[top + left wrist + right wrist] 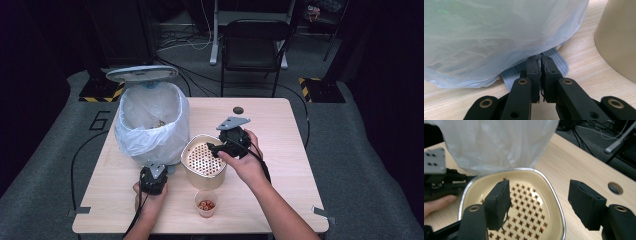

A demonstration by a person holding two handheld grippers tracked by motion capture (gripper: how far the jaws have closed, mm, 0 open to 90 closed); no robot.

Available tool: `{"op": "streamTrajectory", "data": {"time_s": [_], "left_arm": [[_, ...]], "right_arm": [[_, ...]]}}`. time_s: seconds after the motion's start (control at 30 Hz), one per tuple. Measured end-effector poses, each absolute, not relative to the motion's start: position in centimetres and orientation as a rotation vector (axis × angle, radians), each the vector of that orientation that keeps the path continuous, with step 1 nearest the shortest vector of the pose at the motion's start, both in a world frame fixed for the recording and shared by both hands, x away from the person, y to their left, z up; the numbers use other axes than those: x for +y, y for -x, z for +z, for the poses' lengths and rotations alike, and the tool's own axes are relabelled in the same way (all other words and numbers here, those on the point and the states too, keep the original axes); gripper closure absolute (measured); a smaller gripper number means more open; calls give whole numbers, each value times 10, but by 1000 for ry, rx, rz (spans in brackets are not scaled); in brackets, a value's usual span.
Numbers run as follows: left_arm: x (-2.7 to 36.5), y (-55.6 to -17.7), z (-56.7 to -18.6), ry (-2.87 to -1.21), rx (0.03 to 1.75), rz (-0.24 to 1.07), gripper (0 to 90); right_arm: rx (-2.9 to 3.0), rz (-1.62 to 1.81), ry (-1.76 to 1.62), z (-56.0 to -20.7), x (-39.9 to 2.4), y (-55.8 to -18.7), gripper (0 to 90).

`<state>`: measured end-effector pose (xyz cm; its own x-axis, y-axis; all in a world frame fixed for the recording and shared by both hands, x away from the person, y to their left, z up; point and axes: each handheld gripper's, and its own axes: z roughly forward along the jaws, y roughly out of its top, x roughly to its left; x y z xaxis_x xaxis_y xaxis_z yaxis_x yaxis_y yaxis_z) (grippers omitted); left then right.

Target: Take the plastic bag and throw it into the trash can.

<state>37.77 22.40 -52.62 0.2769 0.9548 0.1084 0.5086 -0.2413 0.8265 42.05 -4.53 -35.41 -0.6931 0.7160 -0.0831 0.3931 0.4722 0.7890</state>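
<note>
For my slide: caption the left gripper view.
Shut left gripper presses the bin's pedal under the bag, beside the beige pot.

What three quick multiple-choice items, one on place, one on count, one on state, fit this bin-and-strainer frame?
1. Where is the small cup? A) in front of the strainer pot, near the table's front edge B) inside the bin C) on the chair
2. How many cups stand on the table? A) three B) one C) none
3. The bin lid is: A) shut B) lying on the table C) raised open

A: the cup stands nearest the person.
B: a single cup.
C: the lid stands up behind the bagged rim while the left tongs, shut, press the pedal.
</note>
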Motion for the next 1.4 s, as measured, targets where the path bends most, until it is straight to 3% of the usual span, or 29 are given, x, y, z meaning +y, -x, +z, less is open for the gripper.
{"op": "streamTrajectory", "data": {"time_s": [0.83, 1.2, 1.4], "left_arm": [[224, -377, -526, -1869, 1324, 825, 852], [223, -377, -526, -1865, 1323, 829, 851], [223, -377, -526, -1863, 1325, 826, 851]], "right_arm": [[2331, 1055, -1157, -412, -73, -404, 261], [2366, 1046, -1173, -411, -77, -414, 396], [2362, 977, -1172, -413, -84, -418, 399]]}}
